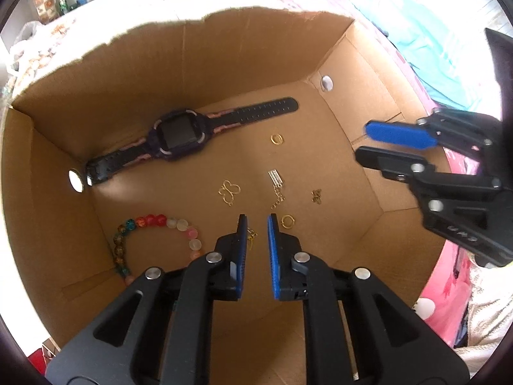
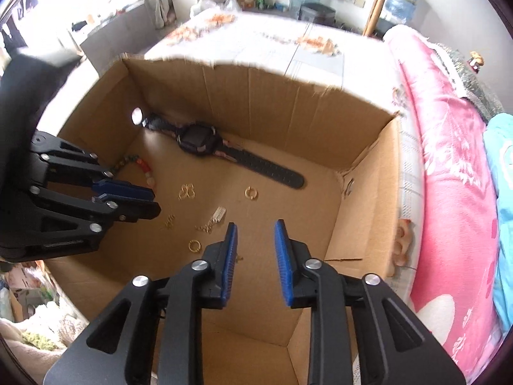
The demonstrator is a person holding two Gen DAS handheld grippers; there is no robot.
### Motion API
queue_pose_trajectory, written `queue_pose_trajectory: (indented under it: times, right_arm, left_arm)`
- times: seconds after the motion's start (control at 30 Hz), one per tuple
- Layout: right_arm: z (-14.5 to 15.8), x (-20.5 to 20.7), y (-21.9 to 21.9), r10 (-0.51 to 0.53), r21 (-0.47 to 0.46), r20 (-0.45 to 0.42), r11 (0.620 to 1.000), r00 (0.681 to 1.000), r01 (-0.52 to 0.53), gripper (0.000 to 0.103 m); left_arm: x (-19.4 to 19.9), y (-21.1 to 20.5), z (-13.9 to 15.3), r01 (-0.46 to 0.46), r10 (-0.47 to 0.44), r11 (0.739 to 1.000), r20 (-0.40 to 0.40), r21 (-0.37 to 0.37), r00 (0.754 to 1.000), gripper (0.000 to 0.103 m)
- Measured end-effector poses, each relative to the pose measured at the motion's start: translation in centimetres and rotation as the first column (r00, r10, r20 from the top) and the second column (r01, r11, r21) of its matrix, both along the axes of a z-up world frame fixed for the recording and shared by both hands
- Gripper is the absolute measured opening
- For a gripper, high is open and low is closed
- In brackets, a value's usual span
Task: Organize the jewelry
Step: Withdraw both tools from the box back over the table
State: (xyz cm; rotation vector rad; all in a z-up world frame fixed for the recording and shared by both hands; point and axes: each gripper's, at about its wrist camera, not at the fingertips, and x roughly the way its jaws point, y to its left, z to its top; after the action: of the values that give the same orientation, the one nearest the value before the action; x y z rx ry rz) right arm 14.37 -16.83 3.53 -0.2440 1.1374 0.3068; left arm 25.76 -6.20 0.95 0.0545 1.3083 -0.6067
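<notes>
Jewelry lies on the floor of an open cardboard box (image 1: 333,61). A dark watch (image 1: 179,134) (image 2: 197,139) rests along the far wall, and a coloured bead bracelet (image 1: 154,223) lies at the near left. Between them are a gold butterfly (image 1: 229,191), two gold rings (image 1: 276,139) (image 1: 288,221), a silver clasp on a chain (image 1: 276,179) and a small gold piece (image 1: 316,196). My left gripper (image 1: 257,218) hangs open over the floor, nothing between its pads; a bit of gold chain (image 1: 251,235) lies beside its left finger. My right gripper (image 2: 256,224) is open and empty, seen at the right (image 1: 362,142) in the left wrist view.
The box sits on a bed with a pale patterned sheet (image 2: 272,45). A pink blanket (image 2: 449,166) and a turquoise cloth (image 1: 416,41) lie along its right side. Round holes (image 1: 76,179) pierce the box walls. The near floor of the box is bare cardboard.
</notes>
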Motion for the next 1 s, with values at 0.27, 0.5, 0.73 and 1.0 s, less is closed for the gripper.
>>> queue_pose_trajectory:
  times: [0.27, 0.5, 0.73, 1.0]
  right_arm:
    - [5.9, -6.5, -2.1, -0.057, 0.152, 0.246, 0.988, 0.968, 0.02, 0.051]
    - [8.8, -14.5, -4.0, -0.15, 0.276, 0.403, 0.96, 0.903, 0.037, 0.065]
    - [6.4, -19.9, -4.2, -0.257, 0.326, 0.413, 0.938, 0.874, 0.121, 0.075]
    - [1.4, -21.6, -4.1, -0.331, 0.375, 0.286, 0.902, 0.899, 0.213, 0.075]
  left_arm:
    - [-5.9, 2.4, 6.5, 0.005, 0.024, 0.996, 0.312, -0.092, 0.95, 0.032]
    - [-13.3, 5.1, 10.2, -0.015, 0.087, 0.99, 0.51, -0.143, 0.856, 0.059]
    - [-19.3, 6.9, 10.7, -0.049, 0.141, 0.985, 0.597, -0.168, 0.79, 0.076]
    - [-21.5, 6.9, 6.8, -0.065, 0.133, 0.987, 0.509, -0.149, 0.85, 0.079]
